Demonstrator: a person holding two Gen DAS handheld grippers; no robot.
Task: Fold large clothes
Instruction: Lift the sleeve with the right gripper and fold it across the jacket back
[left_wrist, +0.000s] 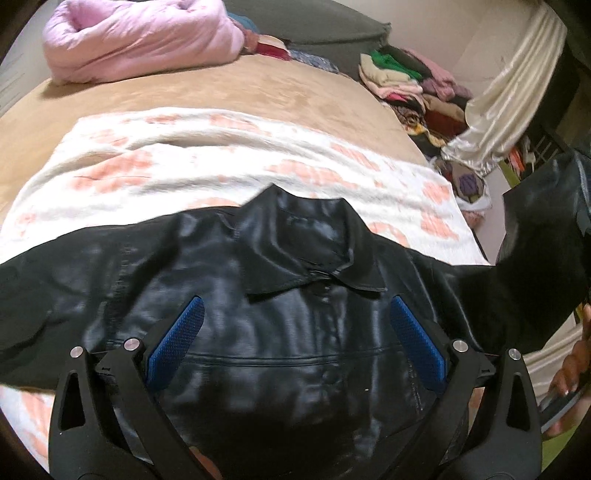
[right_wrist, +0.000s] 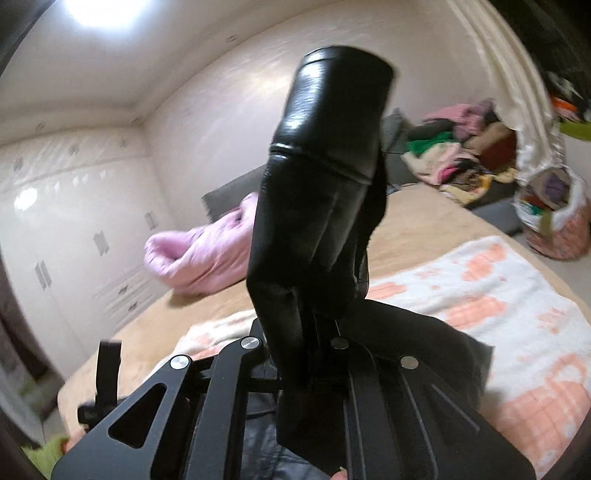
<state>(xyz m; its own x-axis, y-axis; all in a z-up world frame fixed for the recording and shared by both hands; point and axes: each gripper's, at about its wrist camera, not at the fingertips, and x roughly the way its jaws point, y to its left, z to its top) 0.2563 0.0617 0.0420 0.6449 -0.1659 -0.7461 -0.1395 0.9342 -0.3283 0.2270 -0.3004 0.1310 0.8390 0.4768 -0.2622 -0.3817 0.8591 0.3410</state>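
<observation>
A black leather jacket (left_wrist: 280, 295) lies front up, collar away from me, on a white and peach patterned blanket (left_wrist: 207, 166) on the bed. My left gripper (left_wrist: 295, 325) is open and empty just above the jacket's chest, below the collar; its blue pads (left_wrist: 177, 339) are wide apart. My right gripper (right_wrist: 314, 332) is shut on the jacket's right sleeve (right_wrist: 325, 177) and holds it raised, cuff end sticking up. That lifted sleeve also shows at the right edge of the left wrist view (left_wrist: 546, 229).
A pink quilt (left_wrist: 140, 40) lies at the bed's far end. A heap of mixed clothes (left_wrist: 413, 85) and a full bag (right_wrist: 554, 214) sit beyond the bed's right side. A cream curtain (left_wrist: 509, 96) hangs there. White wardrobes (right_wrist: 55, 229) line the left wall.
</observation>
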